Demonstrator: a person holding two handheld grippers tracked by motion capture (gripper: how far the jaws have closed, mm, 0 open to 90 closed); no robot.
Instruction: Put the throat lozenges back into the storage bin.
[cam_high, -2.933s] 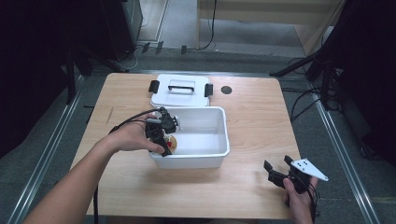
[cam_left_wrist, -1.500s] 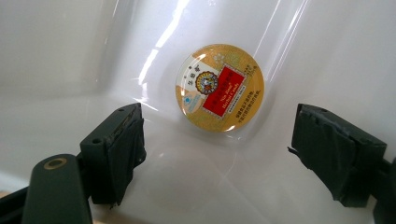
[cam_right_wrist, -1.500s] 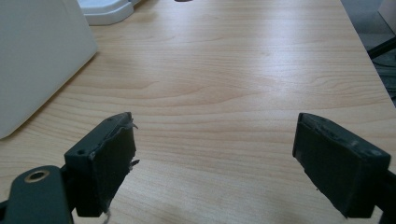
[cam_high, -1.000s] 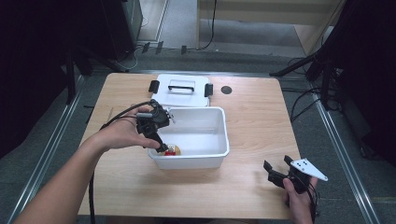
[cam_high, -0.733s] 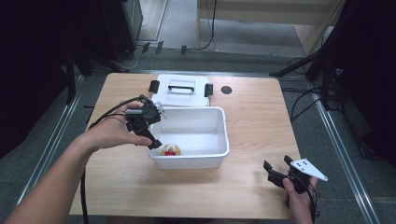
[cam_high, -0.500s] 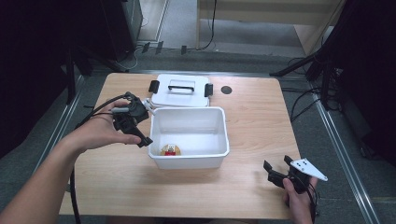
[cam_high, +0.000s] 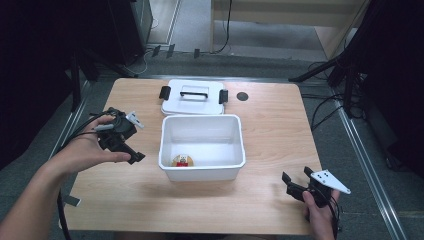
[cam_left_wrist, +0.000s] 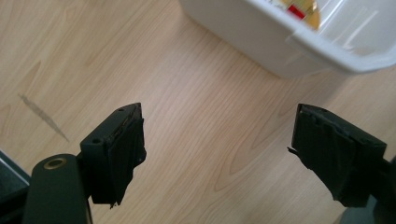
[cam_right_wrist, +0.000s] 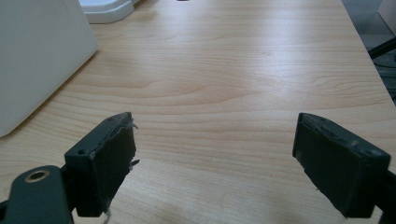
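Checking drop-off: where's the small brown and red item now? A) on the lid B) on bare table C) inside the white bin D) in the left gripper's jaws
C: the small brown and red item lies on the floor of the white bin, near its front wall.

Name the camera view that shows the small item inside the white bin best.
The high view: it looks down into the white bin and shows the whole small item at its near wall. The left gripper view catches only part of the item over the bin's rim. The right gripper view shows just the bin's outer wall.
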